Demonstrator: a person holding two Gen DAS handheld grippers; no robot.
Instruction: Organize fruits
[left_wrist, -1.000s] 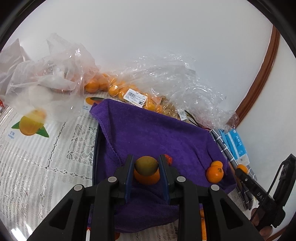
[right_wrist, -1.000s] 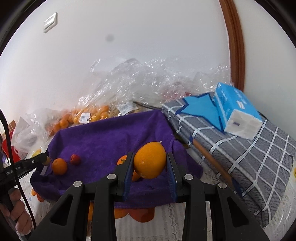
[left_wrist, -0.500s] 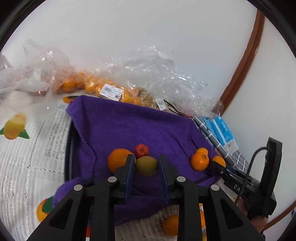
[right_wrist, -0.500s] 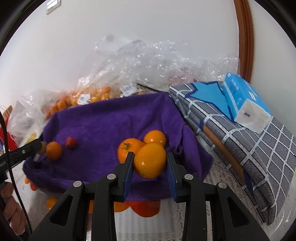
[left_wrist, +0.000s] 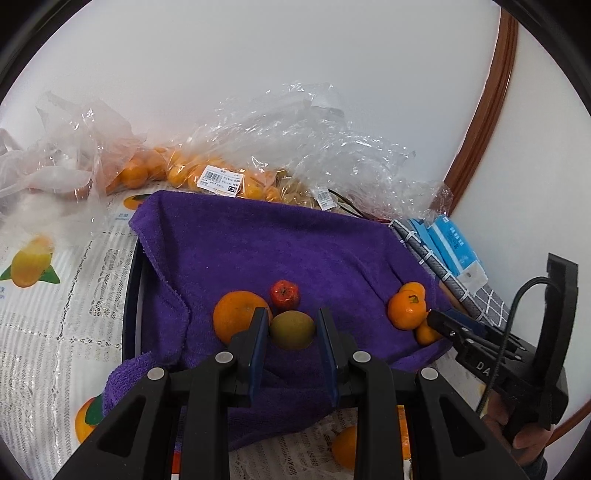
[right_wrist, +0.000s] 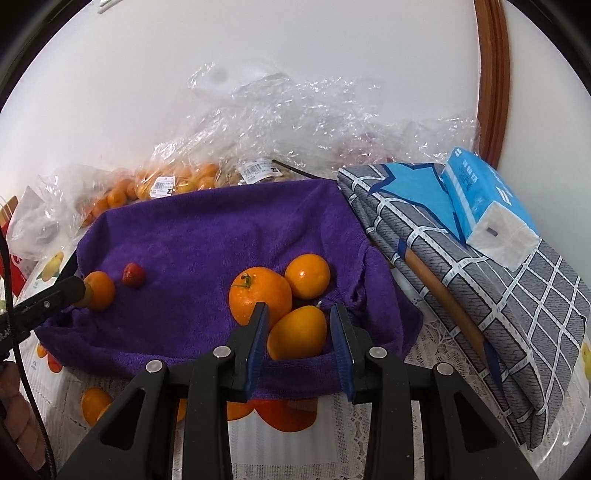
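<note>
The left claw (left_wrist: 291, 345) grips a small green-brown fruit (left_wrist: 291, 329), both pads tight against its sides, low over the purple towel (left_wrist: 266, 251). Just left of its left finger, touching the green fruit, lies a big orange (left_wrist: 236, 319). Just ahead of the claw sits a little red fruit (left_wrist: 284, 294), close to both. Well to the right, at the towel's edge, a stemmed mandarin (left_wrist: 408, 308) lies by the tip of the right claw (left_wrist: 439, 325), which enters from the lower right with a person's hand (left_wrist: 524, 432) behind it.

In the right wrist view the right claw (right_wrist: 299, 345) has its jaws opening around a yellow-orange oval fruit (right_wrist: 297, 332). The fruit rests on the towel (right_wrist: 221, 240) between the pads, with a small gap showing on each side, so it is no longer pinched. Just ahead and left of the claw lies the stemmed mandarin (right_wrist: 260, 295), touching the oval fruit; ahead and slightly right sits a smaller orange (right_wrist: 307, 276) against the mandarin. Far left, the left claw's tip (right_wrist: 79, 290) is by the big orange (right_wrist: 99, 290), the red fruit (right_wrist: 133, 275) just beyond.

Beyond the towel lie clear bags of small oranges (right_wrist: 173, 181). To the right, a folded checked cloth (right_wrist: 498, 288) carries a blue tissue pack (right_wrist: 487, 210). The worktop (left_wrist: 55, 332) has a lace, fruit-printed cover.
</note>
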